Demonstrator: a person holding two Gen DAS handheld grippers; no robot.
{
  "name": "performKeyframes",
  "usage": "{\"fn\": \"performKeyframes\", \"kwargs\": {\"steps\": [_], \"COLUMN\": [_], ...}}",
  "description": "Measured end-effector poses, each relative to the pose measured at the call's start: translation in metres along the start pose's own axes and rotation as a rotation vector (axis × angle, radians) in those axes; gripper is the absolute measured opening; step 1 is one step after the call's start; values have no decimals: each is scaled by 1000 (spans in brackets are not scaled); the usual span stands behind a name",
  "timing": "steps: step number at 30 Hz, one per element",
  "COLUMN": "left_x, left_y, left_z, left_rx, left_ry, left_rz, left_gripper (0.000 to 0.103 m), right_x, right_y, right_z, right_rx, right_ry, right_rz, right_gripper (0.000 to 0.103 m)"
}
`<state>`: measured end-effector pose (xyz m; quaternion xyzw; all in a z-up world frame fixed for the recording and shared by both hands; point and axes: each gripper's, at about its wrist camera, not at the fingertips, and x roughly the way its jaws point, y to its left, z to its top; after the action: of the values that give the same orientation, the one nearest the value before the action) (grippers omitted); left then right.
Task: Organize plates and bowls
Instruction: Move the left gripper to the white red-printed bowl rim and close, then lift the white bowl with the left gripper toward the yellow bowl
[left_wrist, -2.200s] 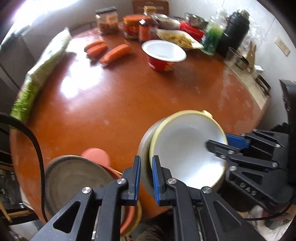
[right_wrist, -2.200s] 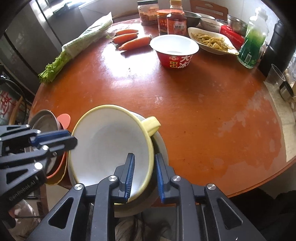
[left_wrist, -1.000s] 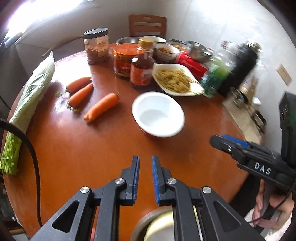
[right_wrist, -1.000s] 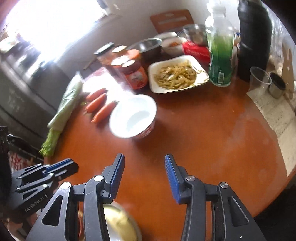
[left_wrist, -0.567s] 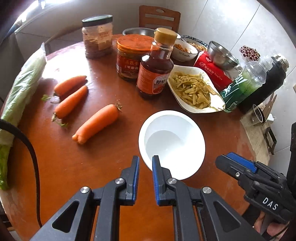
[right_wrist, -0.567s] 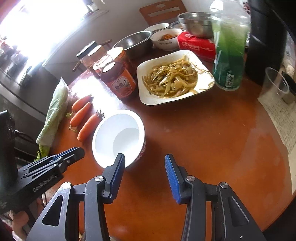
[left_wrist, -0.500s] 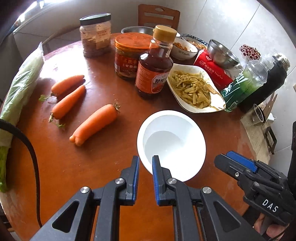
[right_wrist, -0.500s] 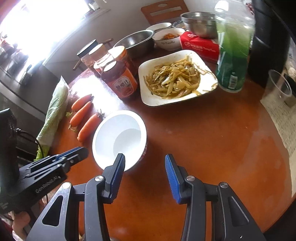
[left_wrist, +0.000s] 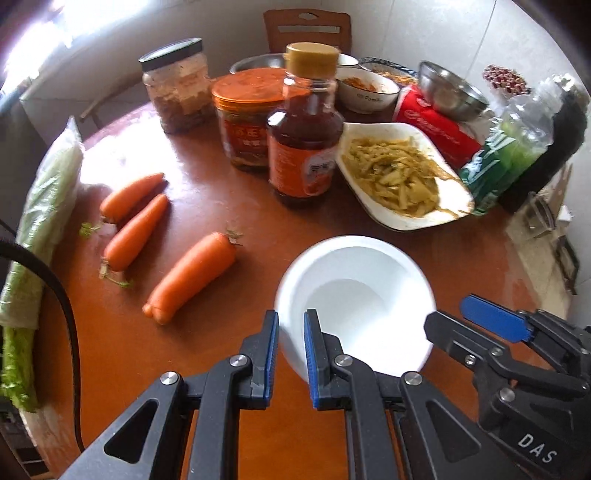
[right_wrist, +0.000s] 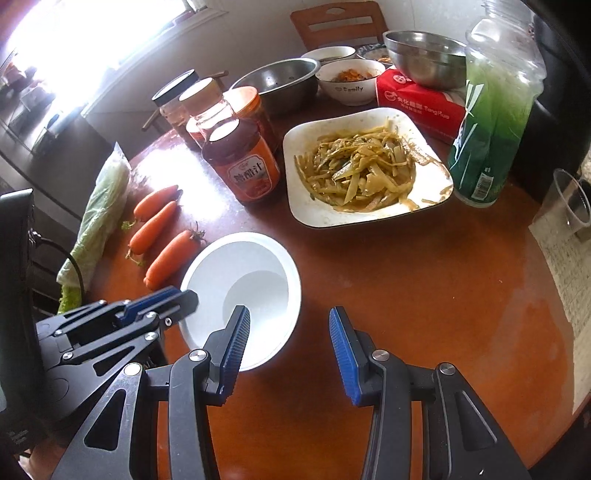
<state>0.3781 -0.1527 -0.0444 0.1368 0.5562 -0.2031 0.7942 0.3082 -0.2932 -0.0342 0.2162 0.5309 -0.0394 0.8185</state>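
An empty white bowl (left_wrist: 354, 306) stands upright on the round brown table (left_wrist: 221, 206); it also shows in the right wrist view (right_wrist: 243, 295). My left gripper (left_wrist: 290, 347) is nearly closed with a narrow gap, and the bowl's near-left rim sits in that gap. My right gripper (right_wrist: 288, 339) is open, its left finger (right_wrist: 236, 339) over the bowl's near rim and its right finger outside the bowl. The right gripper also shows at the bowl's right in the left wrist view (left_wrist: 491, 328).
Behind the bowl are a white square plate of stir-fried strips (right_wrist: 365, 166), a sauce bottle (left_wrist: 304, 125), jars (left_wrist: 243, 114), three carrots (left_wrist: 192, 273), a bagged leafy vegetable (left_wrist: 40, 221), a green bottle (right_wrist: 491, 110), steel bowls (right_wrist: 424, 55), a red tissue box (right_wrist: 421, 99) and a plastic cup (right_wrist: 569, 203).
Both grippers moved from the stacked yellow bowl at the near table edge forward to the white bowl. The right gripper opened. The left jaws now straddle the bowl's rim.
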Motion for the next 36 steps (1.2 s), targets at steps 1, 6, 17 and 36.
{"fn": "performKeyframes", "kwargs": {"steps": [1, 6, 17, 36], "left_x": [0, 2, 28, 47], "left_y": [2, 9, 8, 9], "left_z": [0, 0, 3, 5], "left_rx": [-1, -32, -39, -74], "left_ry": [4, 24, 88, 126], "left_rz": [-2, -49, -73, -61], "left_gripper": [14, 19, 24, 24], "right_x": [2, 8, 21, 35], "right_y": [0, 2, 7, 10], "right_z": [0, 0, 2, 2], "right_rx": [-1, -10, -24, -42], "right_ry": [5, 14, 38, 67], "right_rz": [1, -6, -9, -17], "right_gripper": [47, 47, 47, 32]}}
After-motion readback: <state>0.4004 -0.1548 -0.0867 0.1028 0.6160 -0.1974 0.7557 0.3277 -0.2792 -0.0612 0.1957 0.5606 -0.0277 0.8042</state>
